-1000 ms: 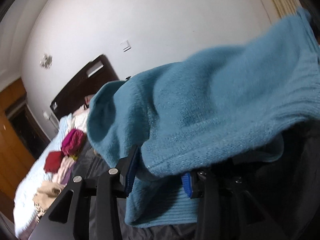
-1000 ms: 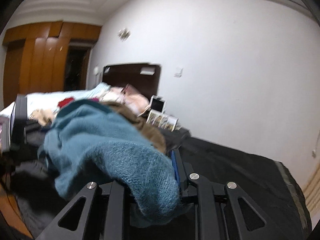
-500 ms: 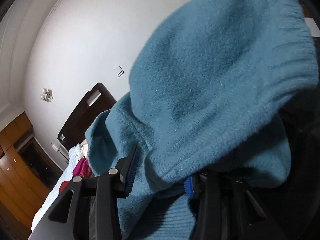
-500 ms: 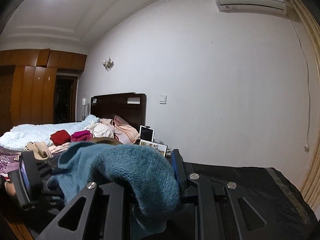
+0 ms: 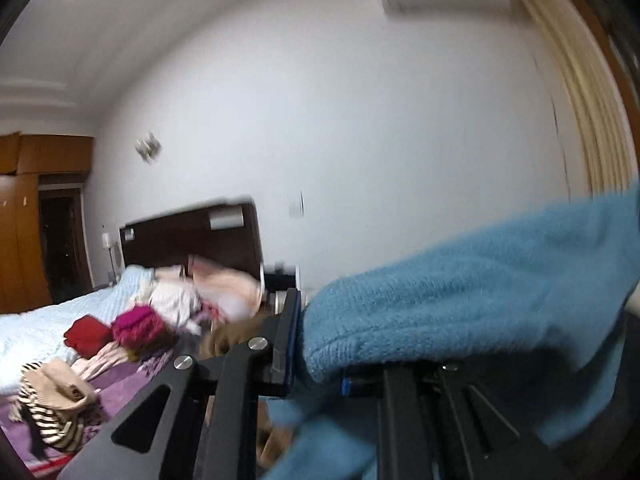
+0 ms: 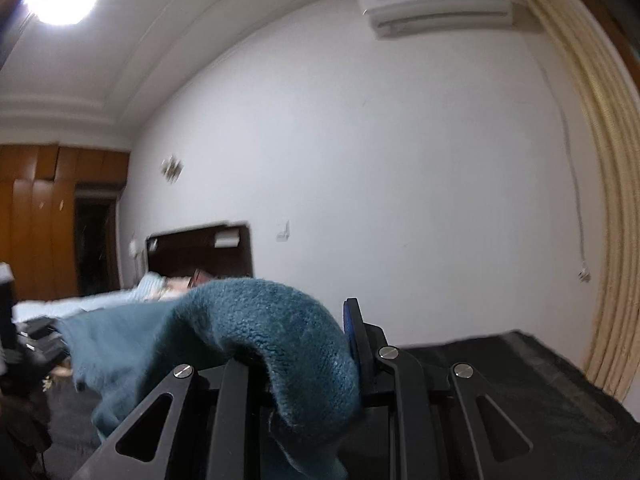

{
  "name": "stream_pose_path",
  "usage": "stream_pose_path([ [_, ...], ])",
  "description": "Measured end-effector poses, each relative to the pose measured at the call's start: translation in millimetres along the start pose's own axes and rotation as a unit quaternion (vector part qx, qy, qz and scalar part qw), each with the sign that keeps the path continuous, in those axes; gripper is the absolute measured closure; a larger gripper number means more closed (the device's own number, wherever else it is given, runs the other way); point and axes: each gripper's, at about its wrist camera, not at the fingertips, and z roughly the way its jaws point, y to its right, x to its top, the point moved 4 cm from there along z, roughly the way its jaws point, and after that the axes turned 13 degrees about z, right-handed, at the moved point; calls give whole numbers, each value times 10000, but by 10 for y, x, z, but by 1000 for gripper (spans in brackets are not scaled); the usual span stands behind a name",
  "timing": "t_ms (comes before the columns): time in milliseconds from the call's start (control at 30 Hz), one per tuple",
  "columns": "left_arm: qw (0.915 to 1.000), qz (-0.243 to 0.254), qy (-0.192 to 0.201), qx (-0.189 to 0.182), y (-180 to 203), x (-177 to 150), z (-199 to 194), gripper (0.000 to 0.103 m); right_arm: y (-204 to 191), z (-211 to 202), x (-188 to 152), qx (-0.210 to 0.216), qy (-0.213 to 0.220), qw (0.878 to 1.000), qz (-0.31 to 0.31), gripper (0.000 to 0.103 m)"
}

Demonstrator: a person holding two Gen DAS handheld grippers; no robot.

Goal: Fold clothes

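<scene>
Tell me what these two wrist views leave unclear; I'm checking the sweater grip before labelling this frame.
- Left wrist view: the blue sweater covers the left gripper's right-hand finger, so the pinch point is hidden.
- Right wrist view: the sweater drapes over the right gripper's left-hand finger.
- Both views: the sweater's lower part runs off the frame.
- Left wrist view: motion blur smears the clothes pile.

Matte black left gripper (image 5: pixel 316 344) and right gripper (image 6: pixel 304 344), triangular cut-outs in the linkage arms, silver screws (image 6: pixel 387 352) at the pivots, blue pads lining the fingers (image 6: pixel 350 330)
</scene>
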Motion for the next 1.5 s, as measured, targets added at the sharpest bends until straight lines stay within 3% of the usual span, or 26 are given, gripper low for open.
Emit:
stream_pose_path([
  [100, 9979, -266, 593, 74, -108, 413, -323, 85, -91, -249, 307, -82, 644, 9979, -86, 81],
  [233, 9887, -553, 1390, 110, -241, 878, -844, 85, -174, -735, 752, -198, 1587, 9870, -120, 81],
  [400, 9753, -787, 2043, 302, -342, 1195, -1444, 85, -328, -1297, 1128, -300, 2482, 9676, -360, 81],
  [600, 9626, -907, 2528, 356, -324, 1455, -1998, 85, -607, -1785, 1260, -639, 3449, 9330, -806, 81],
  [767, 9499, -809, 2948, 646, -189, 1472, -2288, 83, -797, -2297, 1349, -908, 4158, 8976, -1149, 81],
  [900, 9472, -728, 3067, 589, -120, 1511, -2369, 83, -799, -2395, 1438, -1045, 4169, 8948, -1207, 81],
  [1000, 9512, -588, 2972, 596, -30, 1506, -2252, 83, -767, -2438, 1506, -1168, 4145, 8940, -1236, 81],
  [1200, 9611, -283, 2673, 631, 185, 1461, -1921, 81, -424, -2061, 1300, -1477, 3702, 9091, -1207, 81],
  [1367, 9759, 74, 2067, 694, 505, 1363, -1237, 80, -152, -1462, 1095, -1958, 3342, 9108, -1427, 81],
  [1500, 9912, 149, 1216, 509, 745, 1109, -405, 80, 170, -730, 996, -2143, 2668, 9279, -1481, 81],
])
